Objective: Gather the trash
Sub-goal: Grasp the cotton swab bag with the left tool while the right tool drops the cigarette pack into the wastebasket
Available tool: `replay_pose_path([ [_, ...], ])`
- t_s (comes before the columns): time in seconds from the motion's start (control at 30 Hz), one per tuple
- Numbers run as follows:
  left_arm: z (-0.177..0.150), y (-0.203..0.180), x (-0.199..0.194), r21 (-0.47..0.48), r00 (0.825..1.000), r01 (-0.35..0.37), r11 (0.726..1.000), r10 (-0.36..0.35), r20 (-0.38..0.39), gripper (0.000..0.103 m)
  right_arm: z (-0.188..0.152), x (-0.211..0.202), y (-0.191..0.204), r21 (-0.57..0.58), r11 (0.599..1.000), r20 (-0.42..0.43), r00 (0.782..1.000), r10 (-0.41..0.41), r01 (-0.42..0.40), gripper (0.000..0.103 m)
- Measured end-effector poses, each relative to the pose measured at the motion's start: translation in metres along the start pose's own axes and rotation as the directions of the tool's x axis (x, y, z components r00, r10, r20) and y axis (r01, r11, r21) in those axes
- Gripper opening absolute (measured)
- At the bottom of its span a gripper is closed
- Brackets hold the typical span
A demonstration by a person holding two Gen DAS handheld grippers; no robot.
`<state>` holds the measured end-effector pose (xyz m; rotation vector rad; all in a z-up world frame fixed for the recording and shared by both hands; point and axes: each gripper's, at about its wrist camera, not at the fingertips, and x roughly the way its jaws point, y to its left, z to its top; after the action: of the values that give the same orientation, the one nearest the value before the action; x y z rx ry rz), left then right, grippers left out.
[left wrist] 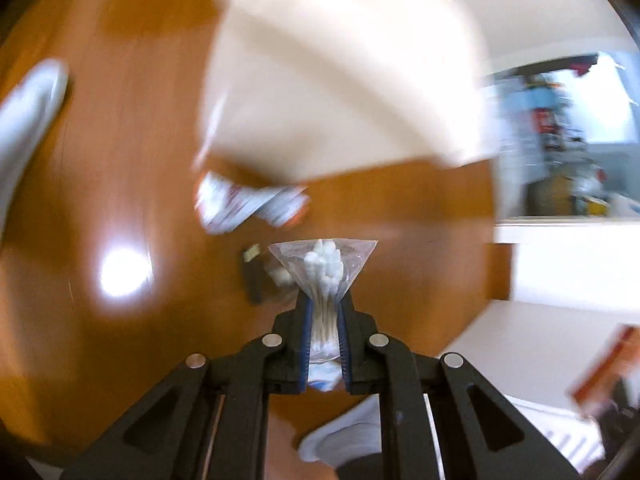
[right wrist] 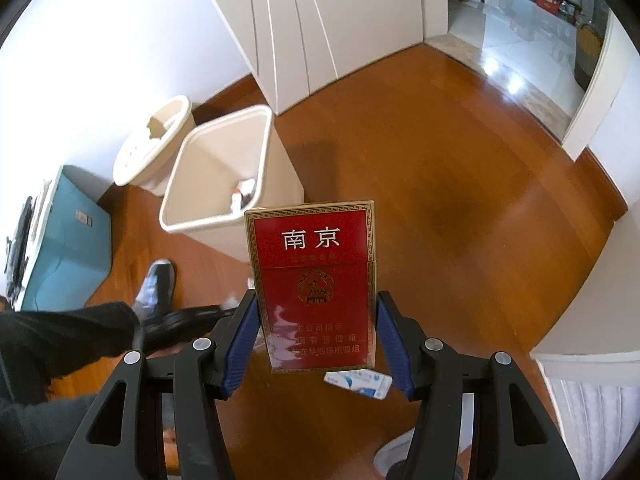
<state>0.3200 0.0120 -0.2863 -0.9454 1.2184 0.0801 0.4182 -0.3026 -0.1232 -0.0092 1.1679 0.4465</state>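
holding two pieces of trash, i judge the drop into the bin comes next. my left gripper (left wrist: pixel 325 304) is clamped on a clear bag of cotton swabs (left wrist: pixel 324 268), its long axis running out along the fingers. my right gripper (right wrist: pixel 316 344) grips a red cigarette pack (right wrist: pixel 314 284) upright. the cream bin (right wrist: pixel 224 168) sits at eleven o'clock from the pack; in the left view a pale blur at twelve o'clock is probably the same bin, closer.

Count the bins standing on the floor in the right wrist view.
2. A tall square bin stands open near the white cupboard; a round bin stands just behind it against the wall. Others may be out of view.
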Motion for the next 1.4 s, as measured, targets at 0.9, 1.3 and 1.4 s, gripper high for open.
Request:
replay_pose_path([
  [0.9,0.164,-0.034,-0.126,0.143,0.975,-0.159,0.977,0.133,0.18,0.082,0.041,0.011,0.074,-0.095,0.994,0.065,0.997,0.052,-0.046,0.06],
  [1.3,0.106,0.032,-0.112,0.131,0.946,-0.267,0.955,0.234,0.223,0.083,0.133,0.222,0.195,-0.239,0.97,-0.172,0.985,-0.005,-0.037,0.062],
  [1.4,0.081,0.028,-0.073,0.266,0.928,-0.354,0.897,0.302,0.217,0.083,0.128,0.214,0.191,-0.277,0.959,-0.15,0.988,0.027,-0.068,0.062],
])
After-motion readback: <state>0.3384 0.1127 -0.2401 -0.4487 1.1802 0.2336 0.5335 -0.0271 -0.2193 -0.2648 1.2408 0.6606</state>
